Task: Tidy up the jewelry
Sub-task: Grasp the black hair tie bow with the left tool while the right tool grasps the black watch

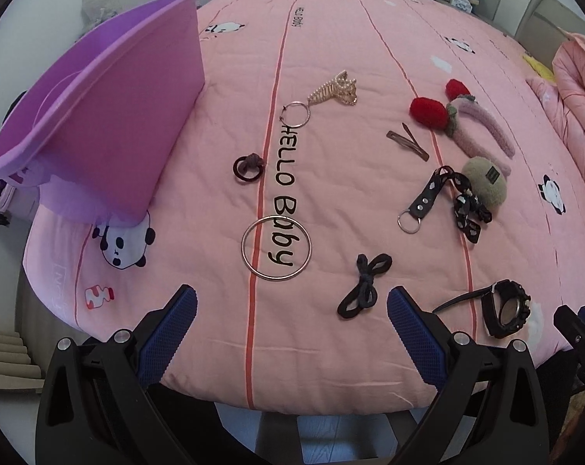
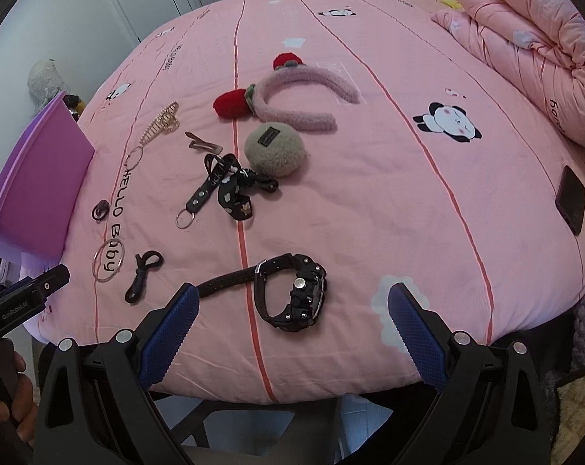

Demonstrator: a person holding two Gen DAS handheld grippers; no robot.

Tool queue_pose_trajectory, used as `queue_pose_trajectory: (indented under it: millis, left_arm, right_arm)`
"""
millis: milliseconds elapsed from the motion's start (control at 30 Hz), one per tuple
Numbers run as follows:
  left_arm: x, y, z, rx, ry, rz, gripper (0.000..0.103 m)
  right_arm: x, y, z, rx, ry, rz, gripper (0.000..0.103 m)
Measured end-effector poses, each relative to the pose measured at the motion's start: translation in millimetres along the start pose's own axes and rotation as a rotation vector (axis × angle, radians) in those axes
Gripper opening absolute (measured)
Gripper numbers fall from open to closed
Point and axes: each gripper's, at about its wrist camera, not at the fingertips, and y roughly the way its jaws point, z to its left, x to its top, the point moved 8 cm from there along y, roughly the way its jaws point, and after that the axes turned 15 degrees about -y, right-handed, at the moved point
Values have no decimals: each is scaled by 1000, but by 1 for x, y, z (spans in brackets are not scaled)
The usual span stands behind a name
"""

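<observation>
I hold both grippers above the bed edge; my left gripper (image 1: 291,312) has fingers apart, near the silver bangle (image 1: 276,248). My right gripper (image 2: 291,312) is also spread wide, empty, just before the black watch (image 2: 292,290).

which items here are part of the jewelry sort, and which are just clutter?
Job: silver bangle, hoop earring, gold claw clip, brown hair tie, snap clips, black bow tie, strawberry headband, plush puff, strap keyring, watch, purple bin.

Lying about: phone, folded quilt, pink bedsheet.
</observation>
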Motion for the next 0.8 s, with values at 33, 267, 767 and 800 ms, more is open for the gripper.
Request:
queue_pose_trajectory:
  millis: [33, 267, 767, 800]
  left_arm:
    - [-2, 5, 0, -2, 0, 10, 97]
    - [-14, 39, -11, -33, 16, 65, 97]
    - [-25, 78, -38, -50, 60, 109, 97]
    - [-26, 81, -39, -51, 59, 119, 97]
  right_arm:
    - [-2, 5, 0, 4, 1, 6, 94]
    - [-9, 34, 3, 1, -24, 52, 94]
    - [-20, 81, -5, -36, -39, 141, 94]
    - [-21, 84, -5, -39, -42, 146, 94]
